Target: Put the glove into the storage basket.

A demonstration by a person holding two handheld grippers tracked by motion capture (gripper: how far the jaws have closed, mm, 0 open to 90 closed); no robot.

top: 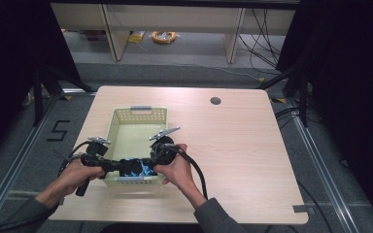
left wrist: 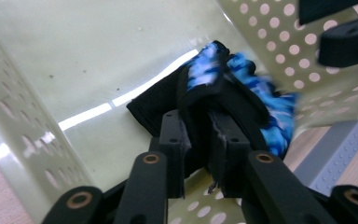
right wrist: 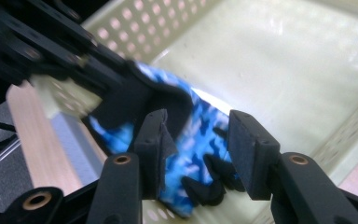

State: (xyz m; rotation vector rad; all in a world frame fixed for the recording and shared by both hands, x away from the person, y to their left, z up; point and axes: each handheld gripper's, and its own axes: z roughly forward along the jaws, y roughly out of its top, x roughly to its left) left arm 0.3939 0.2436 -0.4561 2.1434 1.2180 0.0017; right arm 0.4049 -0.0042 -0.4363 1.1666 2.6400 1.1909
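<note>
Left gripper (left wrist: 198, 140) was clamped on the black edge of a blue camouflage glove (left wrist: 242, 88), its jaws nearly together with the fabric pinched between them. Right gripper (right wrist: 198, 140) stood partly open around the same glove (right wrist: 186, 144), one pad against the cloth and the other just beside it; whether it gripped anything could not be told from the blurred right gripper view. The glove lay at the near end of a pale green perforated basket (top: 126, 119), resting on the basket floor close to the near wall with its grey handle. The basket sat on the left half of the desk (top: 243, 145). In the high view both hands (top: 175, 167) came in from below, left hand (top: 75, 172) at the basket's near left corner, right hand at its near right corner, the two grippers angled inward toward each other over the near rim.
</note>
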